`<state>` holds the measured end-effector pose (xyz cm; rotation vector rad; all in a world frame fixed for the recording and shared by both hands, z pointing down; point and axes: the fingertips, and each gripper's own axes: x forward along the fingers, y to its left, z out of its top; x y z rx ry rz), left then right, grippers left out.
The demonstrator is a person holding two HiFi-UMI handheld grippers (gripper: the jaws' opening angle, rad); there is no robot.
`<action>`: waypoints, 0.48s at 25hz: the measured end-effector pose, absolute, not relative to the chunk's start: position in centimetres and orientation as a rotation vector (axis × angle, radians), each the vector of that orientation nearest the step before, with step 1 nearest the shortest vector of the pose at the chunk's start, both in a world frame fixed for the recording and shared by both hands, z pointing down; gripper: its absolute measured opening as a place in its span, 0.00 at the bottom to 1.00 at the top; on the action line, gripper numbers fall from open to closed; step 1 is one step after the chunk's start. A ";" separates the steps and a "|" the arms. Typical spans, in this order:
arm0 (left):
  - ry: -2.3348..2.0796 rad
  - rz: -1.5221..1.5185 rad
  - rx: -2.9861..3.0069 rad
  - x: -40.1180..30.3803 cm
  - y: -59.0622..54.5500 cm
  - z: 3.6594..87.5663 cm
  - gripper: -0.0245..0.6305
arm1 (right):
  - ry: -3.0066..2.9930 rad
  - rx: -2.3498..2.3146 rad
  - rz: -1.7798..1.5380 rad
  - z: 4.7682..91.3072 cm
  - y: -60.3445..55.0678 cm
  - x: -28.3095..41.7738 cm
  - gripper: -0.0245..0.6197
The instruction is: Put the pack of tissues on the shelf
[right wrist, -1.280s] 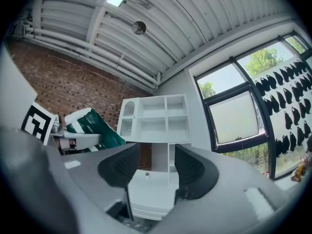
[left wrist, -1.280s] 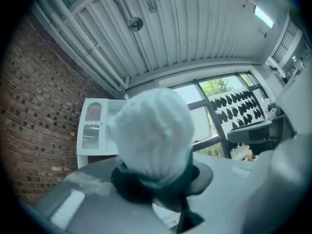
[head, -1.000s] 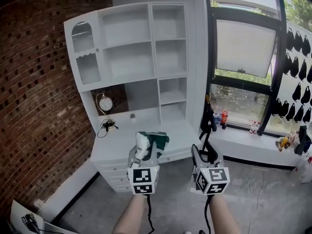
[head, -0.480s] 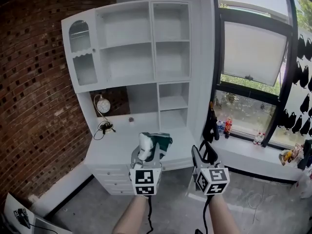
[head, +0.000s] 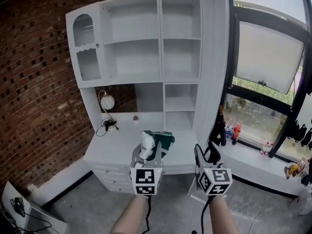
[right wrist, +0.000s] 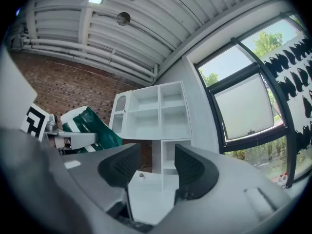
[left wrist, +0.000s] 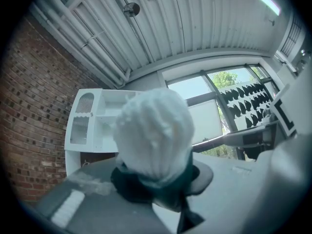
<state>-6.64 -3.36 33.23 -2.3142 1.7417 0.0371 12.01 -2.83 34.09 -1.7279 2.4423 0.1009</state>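
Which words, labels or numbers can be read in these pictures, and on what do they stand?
No text can be read.
On the pack of tissues: pale print on green wrap, too blurred.
On the clock: dial too small.
On the marker cubes: square patterns only, no letters.

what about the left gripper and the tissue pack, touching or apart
Touching: the left gripper view shows the left gripper shut on the tissue pack.

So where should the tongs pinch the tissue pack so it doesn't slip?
Probably near its lower end, coming from below, as the left tongs do now. The tissue pack looks soft and stands upright, so squeezing its sides low down leaves the top free to go into the shelf first.
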 end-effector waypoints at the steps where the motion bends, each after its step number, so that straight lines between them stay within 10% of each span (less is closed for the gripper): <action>1: 1.747 0.027 -2.312 -6.8 -3.8 33.4 0.20 | 2.444 -1.724 0.094 34.2 -3.4 11.9 0.37; 12: 1.751 0.005 -2.331 -9.5 -11.2 34.4 0.20 | 2.429 -1.747 0.054 35.6 -10.0 9.9 0.36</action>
